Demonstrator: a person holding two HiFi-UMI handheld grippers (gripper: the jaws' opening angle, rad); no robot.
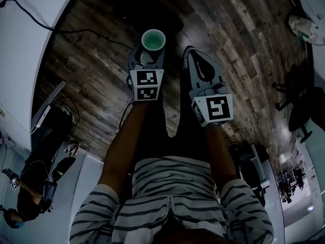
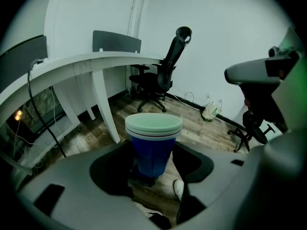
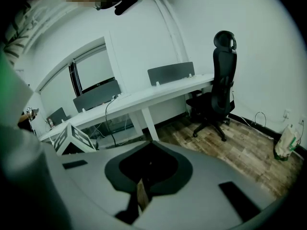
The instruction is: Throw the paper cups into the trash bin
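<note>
Your L gripper (image 1: 148,60) is clamped on the paper cups (image 2: 153,145). The stack stands upright btwn its jaws, one jaw each side of the blue lower body. The rims sit well above the jaw tips and the base hangs clear of the wood floor (image 2: 201,123). In the head view the stack shows as a green-lined mouth just ahead of the L marker cube (image 1: 146,84).

Your R gripper (image 1: 191,55) has its jaws together w/ only a thin slit of floor showing btwn them and nothing in them. It sits just beside the L one, to the right of the cups and not touching them.

Counts:
- Cups: 1 stack. The rims read as 3 nested, but the lowest is hard to separate, so 2 for sure.
- Grippers: 2, w/ 2 cubes, incl. the R marker cube (image 1: 213,110).
- Desk: 1 long white desk (image 2: 96,63).
- Chairs, L gripper view: 1 black office chair (image 2: 160,75) at the desk's far end, plus the star base of a 2nd chair (image 2: 242,133) at the right, mostly hidden.
- Bag: 1 white plastic bag (image 2: 211,110) on the floor by the wall.
- Dark shape: 1 dark boxy shape (image 1: 152,15) on the floor just past the cups in the head view. Can't tell if that's the bin.
</note>
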